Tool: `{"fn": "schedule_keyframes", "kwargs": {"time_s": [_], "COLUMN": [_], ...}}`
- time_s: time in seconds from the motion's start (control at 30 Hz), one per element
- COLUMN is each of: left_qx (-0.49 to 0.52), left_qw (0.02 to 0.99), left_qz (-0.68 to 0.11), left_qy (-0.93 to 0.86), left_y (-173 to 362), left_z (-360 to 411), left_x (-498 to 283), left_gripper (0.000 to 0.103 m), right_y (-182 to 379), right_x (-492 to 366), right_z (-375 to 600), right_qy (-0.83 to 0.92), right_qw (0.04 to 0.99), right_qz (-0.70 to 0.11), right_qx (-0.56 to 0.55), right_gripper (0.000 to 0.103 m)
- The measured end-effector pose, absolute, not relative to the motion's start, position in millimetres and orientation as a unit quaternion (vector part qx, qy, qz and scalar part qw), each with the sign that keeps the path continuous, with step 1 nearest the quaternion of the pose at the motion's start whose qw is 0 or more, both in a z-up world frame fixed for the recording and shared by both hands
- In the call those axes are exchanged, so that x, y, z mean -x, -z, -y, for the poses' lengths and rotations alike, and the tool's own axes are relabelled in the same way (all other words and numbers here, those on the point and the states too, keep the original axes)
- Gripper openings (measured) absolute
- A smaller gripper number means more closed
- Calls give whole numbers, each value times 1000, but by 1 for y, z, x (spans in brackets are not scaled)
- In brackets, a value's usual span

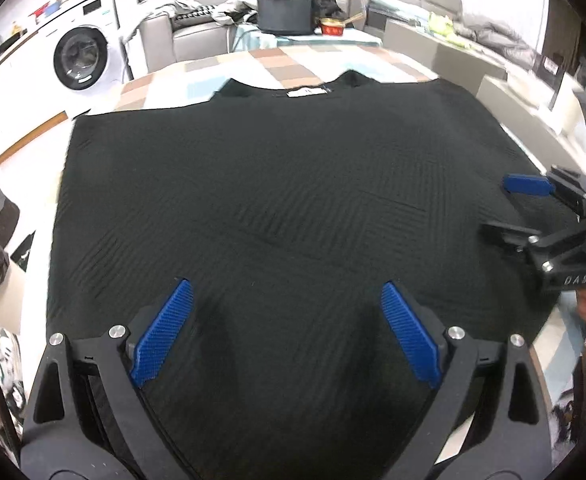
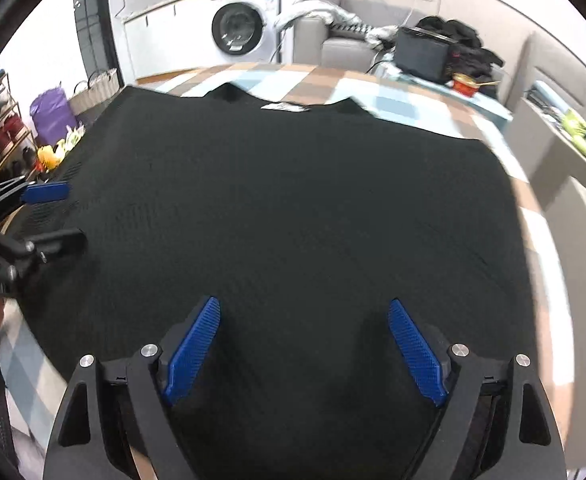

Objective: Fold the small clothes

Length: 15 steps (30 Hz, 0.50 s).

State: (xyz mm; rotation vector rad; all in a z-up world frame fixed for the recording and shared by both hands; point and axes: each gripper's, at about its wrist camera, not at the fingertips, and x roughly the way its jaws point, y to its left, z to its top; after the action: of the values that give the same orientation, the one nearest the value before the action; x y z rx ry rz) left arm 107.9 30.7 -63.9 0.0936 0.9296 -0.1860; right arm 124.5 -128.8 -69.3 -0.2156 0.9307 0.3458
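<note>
Black shirt (image 1: 285,200) is laid out flat on the checked tablecloth (image 1: 293,60), collar and white label (image 1: 307,92) at the far end, toward the washer (image 1: 81,56). Left gripper (image 1: 287,334) hangs over the shirt's near hem, jaws spread wide, nothing between them. Right gripper (image 2: 303,350) is the same deal, spread and empty over the shirt, just beside the left one.

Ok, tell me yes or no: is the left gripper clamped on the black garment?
No: the left gripper stands wide open over the black garment, gripping nothing.
</note>
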Motion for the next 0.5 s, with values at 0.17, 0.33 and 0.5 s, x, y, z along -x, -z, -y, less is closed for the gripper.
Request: {"fn": "schedule_keyframes", "kwargs": {"time_s": [0.17,0.33,0.5], "left_qx": [-48,-18,-1], "left_qw": [882,884,887], "left_qz": [-462,-465,-462], "left_qy": [83,46,24], "left_y": [77,76,73], "left_z": [-34,-71,-98], "left_x": [-124,-128,-127], "left_gripper": [95,98,98], "right_y": [74,72,70], "right_x": [-144,-159,-162], "right_z": [110,155,205], "right_qy": [-179,-155,-89], "right_qw": [868,871,881], "right_qz": [-448,-458,-460], "right_qx": [117,87,65], "right_gripper": [88,90,90]}}
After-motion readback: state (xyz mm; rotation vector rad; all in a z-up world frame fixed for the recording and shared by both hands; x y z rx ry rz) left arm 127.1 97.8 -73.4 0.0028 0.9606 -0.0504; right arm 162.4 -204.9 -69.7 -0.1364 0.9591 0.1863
